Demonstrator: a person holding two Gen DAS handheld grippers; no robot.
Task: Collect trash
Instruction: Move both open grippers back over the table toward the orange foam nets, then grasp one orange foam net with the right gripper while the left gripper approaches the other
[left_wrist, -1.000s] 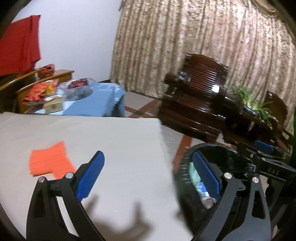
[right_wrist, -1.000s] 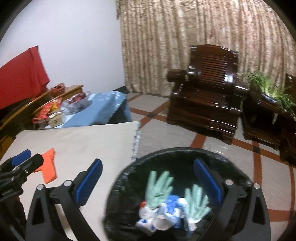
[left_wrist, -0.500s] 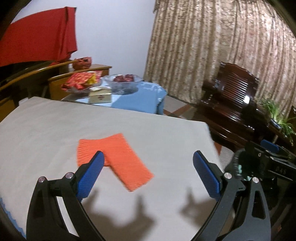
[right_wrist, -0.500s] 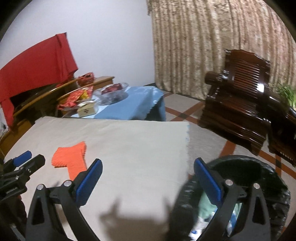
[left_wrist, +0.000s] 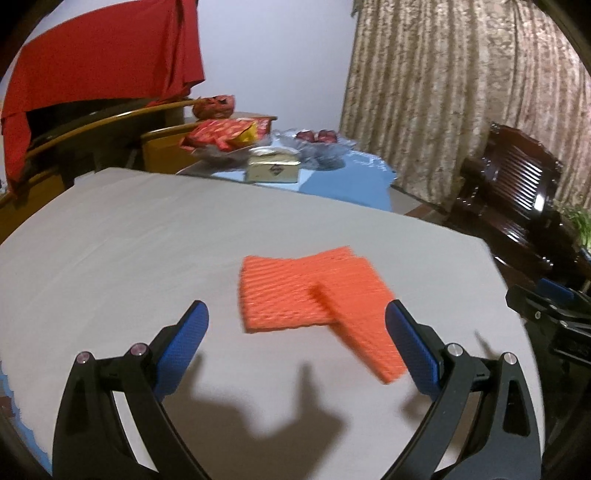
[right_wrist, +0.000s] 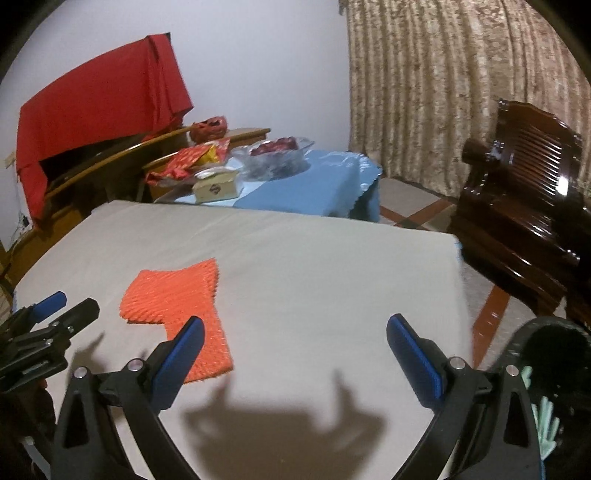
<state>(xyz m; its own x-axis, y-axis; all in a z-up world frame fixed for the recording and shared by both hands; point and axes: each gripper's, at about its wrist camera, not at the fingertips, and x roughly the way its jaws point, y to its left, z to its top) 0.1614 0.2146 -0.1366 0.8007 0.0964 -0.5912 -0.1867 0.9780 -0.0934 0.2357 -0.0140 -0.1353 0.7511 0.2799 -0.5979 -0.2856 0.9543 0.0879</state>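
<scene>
Orange foam mesh pieces (left_wrist: 314, 295) lie overlapped on the beige-covered table (left_wrist: 129, 240). My left gripper (left_wrist: 295, 343) is open and empty, hovering just short of them, with the foam between its blue pads (left_wrist: 181, 343). In the right wrist view the foam (right_wrist: 177, 306) lies at the left. My right gripper (right_wrist: 295, 354) is open and empty over bare cloth, its left pad in front of the foam's near end. The black-lined trash bin (right_wrist: 546, 354) stands low right, holding pale green gloves (right_wrist: 546, 424).
A blue-clothed side table (right_wrist: 314, 184) behind carries snack packets (right_wrist: 188, 158), a box (right_wrist: 216, 188) and a glass fruit bowl (right_wrist: 277, 155). A dark wooden armchair (right_wrist: 524, 192) stands right by the curtain. Red cloth (right_wrist: 99, 110) hangs at the left.
Both grippers have swung left from the bin to the table. The orange foam now lies in front of my left gripper; the bin has slid to the right edge.
</scene>
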